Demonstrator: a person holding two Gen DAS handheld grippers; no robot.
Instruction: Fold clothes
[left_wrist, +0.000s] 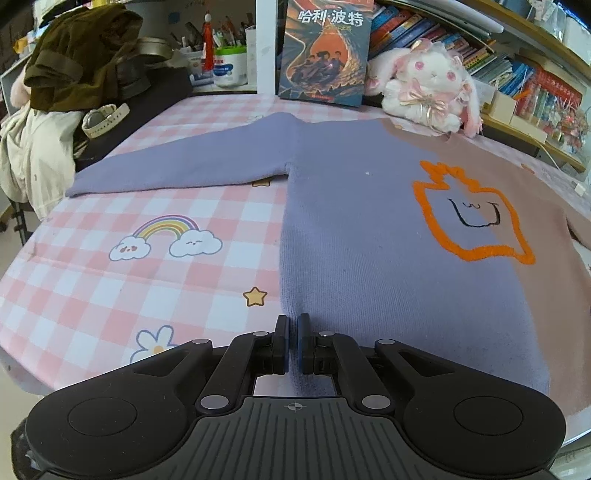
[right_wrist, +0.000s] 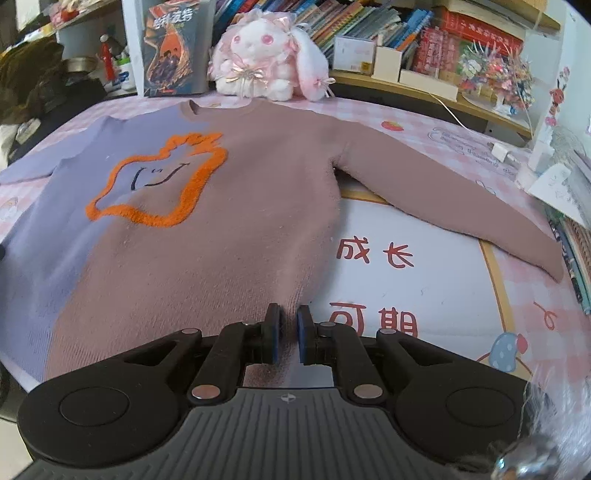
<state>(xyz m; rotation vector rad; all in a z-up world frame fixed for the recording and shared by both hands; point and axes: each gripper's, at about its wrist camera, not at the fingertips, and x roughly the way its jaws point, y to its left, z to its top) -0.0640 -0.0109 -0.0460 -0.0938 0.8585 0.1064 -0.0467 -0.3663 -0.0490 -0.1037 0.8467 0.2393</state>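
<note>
Lilac-and-mauve knitted sweater (left_wrist: 369, 206) lies flat for folding; left gripper (left_wrist: 293, 325) and right gripper (right_wrist: 288, 317) each pinch a bottom hem corner, lower centre.

Plush rabbit (left_wrist: 428, 85) beside upright book (left_wrist: 325, 51); watch (left_wrist: 104, 120), possibly, far left.

The sweater (left_wrist: 369, 206) is a fuzzy knit, split down the middle: one half lavender, the other dusty pink, with a chunky orange outline of a blobby shape and a little black doodle face on the chest. It's spread flat and face up on the checked bedsheet (left_wrist: 110, 288), neckline toward the far edge, hem right at the near edge. Both sleeves are stretched out sideways, each angling slightly back toward the near edge.
</note>
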